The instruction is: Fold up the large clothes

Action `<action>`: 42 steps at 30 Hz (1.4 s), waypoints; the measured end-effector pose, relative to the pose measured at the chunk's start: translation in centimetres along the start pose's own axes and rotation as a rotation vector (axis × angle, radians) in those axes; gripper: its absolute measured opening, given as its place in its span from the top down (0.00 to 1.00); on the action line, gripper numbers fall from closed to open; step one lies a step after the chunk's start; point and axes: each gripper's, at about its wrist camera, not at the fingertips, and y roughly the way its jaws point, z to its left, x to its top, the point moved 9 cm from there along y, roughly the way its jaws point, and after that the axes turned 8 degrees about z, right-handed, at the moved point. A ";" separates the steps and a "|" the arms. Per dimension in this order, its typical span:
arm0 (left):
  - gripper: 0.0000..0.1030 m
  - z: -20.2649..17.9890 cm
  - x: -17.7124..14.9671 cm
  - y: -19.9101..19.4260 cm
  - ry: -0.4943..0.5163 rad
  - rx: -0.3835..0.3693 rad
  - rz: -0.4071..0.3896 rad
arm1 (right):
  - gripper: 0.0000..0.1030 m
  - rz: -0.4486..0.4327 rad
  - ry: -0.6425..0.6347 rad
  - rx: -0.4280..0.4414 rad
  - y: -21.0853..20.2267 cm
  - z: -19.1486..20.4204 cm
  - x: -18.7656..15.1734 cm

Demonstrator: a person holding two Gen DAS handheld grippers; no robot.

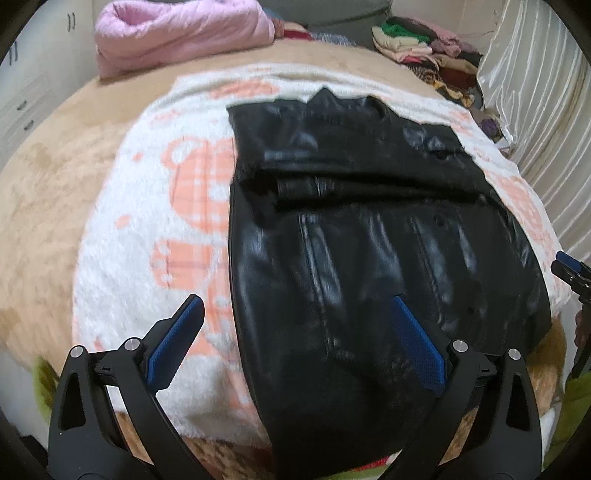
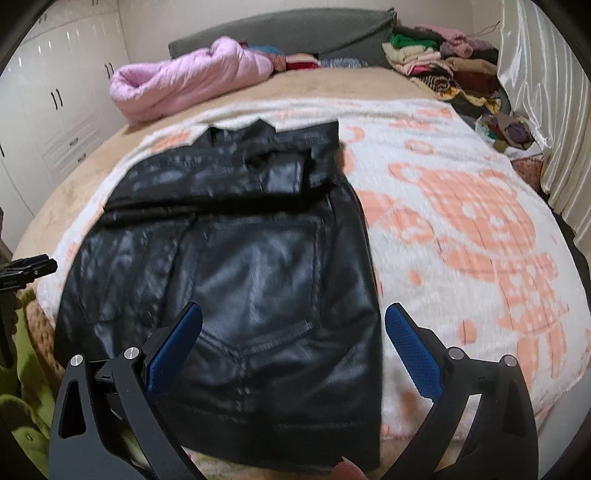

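Both grippers hover spread and empty; the left gripper [image 1: 295, 341] straddles the jacket [image 1: 369, 240] edge, the right gripper [image 2: 293, 345] likewise, probably readying a hem lift.

White wardrobe [image 2: 55, 99] left, grey headboard [image 2: 288, 33] behind, shiny curtain [image 2: 546, 110] right.

bare blanket [image 2: 461, 221] beside jacket [image 2: 229, 266], clothes pile [image 2: 443, 70] behind

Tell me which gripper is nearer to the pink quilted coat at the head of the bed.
Left, though only by a little, judging by sides. The left gripper is open over the black leather jacket's left edge, the side where the pink coat lies. The right gripper is open over its right edge.
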 end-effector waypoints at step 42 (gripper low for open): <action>0.96 3.9 -7.2 -3.4 -0.168 -0.307 0.032 | 0.91 0.075 0.010 0.310 -3.7 0.9 -7.5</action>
